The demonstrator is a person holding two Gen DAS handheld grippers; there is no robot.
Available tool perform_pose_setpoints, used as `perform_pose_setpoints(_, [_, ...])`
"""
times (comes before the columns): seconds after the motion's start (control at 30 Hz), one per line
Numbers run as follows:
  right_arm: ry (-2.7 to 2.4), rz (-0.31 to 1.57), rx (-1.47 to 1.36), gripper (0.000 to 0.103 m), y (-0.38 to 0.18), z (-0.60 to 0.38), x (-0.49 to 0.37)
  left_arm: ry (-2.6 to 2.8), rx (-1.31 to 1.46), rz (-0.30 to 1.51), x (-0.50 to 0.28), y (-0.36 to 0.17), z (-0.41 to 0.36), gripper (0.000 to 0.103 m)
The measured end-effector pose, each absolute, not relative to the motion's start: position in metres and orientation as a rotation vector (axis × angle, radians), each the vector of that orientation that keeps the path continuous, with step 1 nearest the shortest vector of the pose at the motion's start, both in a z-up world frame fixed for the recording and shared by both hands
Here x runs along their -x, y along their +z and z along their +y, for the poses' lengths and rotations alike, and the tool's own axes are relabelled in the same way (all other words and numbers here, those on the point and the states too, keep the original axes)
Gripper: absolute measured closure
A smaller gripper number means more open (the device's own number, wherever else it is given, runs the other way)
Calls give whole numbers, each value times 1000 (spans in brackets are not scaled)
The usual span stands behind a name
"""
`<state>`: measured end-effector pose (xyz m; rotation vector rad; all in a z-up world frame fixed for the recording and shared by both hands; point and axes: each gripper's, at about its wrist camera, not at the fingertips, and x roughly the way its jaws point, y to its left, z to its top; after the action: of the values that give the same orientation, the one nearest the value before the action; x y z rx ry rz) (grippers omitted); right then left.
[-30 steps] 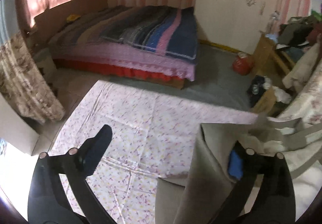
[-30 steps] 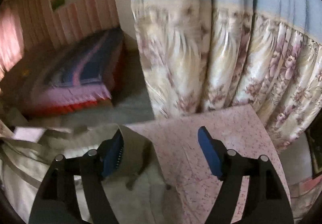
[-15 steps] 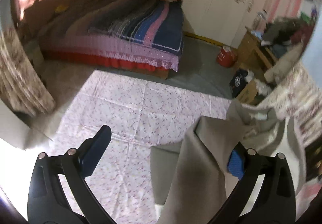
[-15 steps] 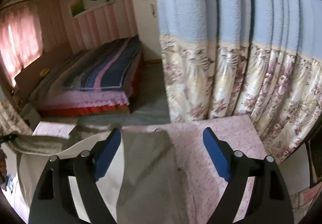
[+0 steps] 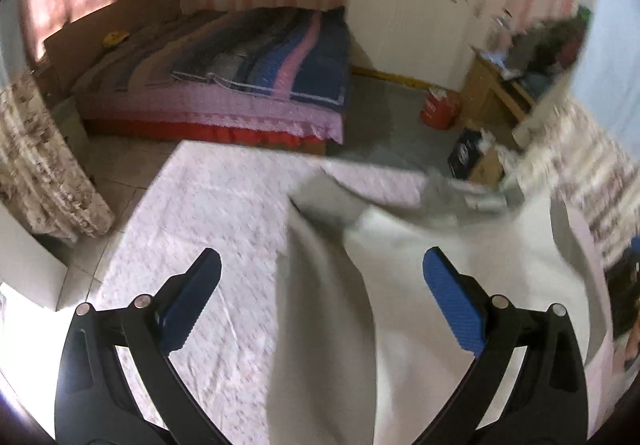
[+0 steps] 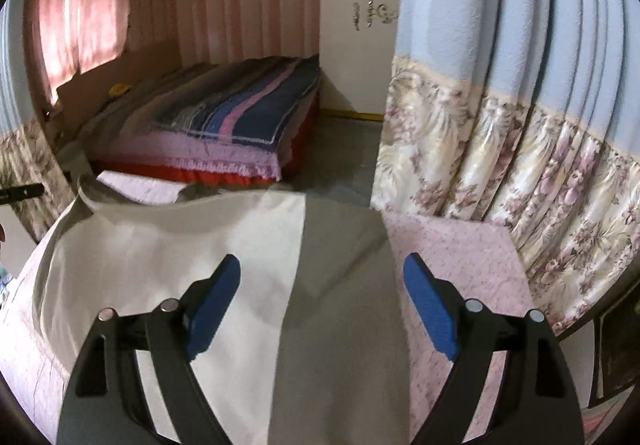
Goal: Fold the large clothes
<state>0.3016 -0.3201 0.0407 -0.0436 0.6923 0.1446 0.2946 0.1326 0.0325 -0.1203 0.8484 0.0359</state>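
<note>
A large beige-grey garment (image 5: pixel 384 285) lies spread on a pink floral sheet (image 5: pixel 208 213) on the floor. In the left wrist view my left gripper (image 5: pixel 320 293) is open and empty above the garment's left edge. In the right wrist view the same garment (image 6: pixel 200 245) shows a pale part at left and a darker folded part (image 6: pixel 344 285) in the middle. My right gripper (image 6: pixel 322 301) is open and empty above it. The pink sheet (image 6: pixel 460 245) shows at its right.
A bed with a striped blue and pink quilt (image 5: pixel 256 61) stands beyond the sheet. A floral curtain (image 6: pixel 520 149) hangs close on the right. A red container (image 5: pixel 438 109), a wooden table (image 5: pixel 492 93) and a box (image 5: pixel 466 153) stand far right.
Both grippers have let go of the garment and drawn back. The cloth that hung over the left gripper's right finger now lies lower and spread on the sheet.
</note>
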Motion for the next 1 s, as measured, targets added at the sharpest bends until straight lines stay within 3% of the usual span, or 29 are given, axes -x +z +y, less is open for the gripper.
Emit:
perform_pose_setpoints(0.43, [217,792,-31,18,-35,-264,-316,14,61,896,-315,-49,74,3])
perform_pose_setpoints(1.0, [28,791,5,15,-88,-267,-436,158,132,911,-436,-111,98,3])
